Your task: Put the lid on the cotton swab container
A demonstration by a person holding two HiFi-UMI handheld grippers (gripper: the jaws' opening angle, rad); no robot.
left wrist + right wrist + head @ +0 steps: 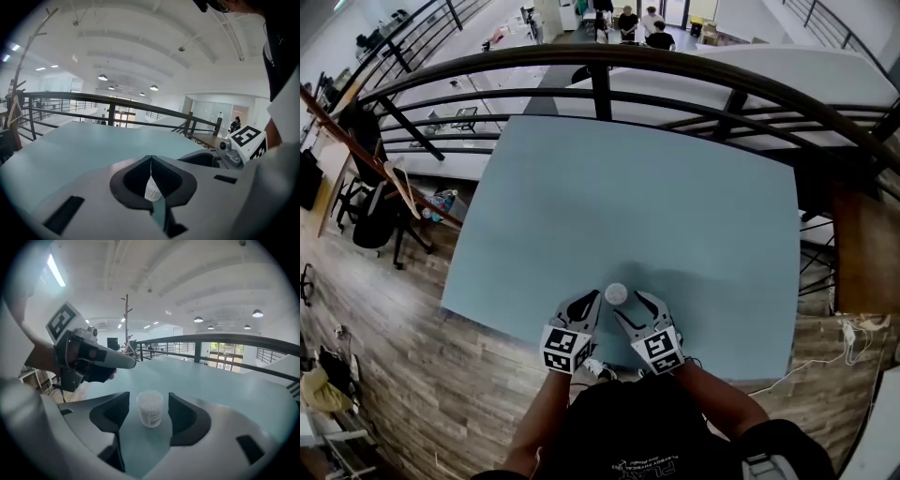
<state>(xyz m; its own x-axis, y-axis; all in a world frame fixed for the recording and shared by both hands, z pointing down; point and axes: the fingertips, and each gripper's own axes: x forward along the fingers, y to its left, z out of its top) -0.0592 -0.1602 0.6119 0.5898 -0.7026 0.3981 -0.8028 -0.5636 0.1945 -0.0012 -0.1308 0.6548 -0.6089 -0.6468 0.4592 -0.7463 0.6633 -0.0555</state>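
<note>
Left gripper [586, 303] sat low centre of the head view, just left of the cotton swab container [616, 293], not touching it. It looked parked there to stay out of the way. Its own view showed the fingers pressed together at the tips. A thin white ribbed sliver sat in the gap lower down; I couldn't tell what it was, so no held object was logged.

The container stood upright on the light blue table [675, 206], near the front edge, between the two grippers. It was packed with white swabs. The top looked capped by a clear lid, but the rim was too blurry to be sure. If so, the task was probably done or nearly done.

Right gripper [639, 307] was just right of the container, lined up so the container stood in its opening. Its fingers [183, 416] were spread wide, with a clear gap to the container on both sides, so nothing was gripped. Likely a release or pre-grasp pose.
</note>
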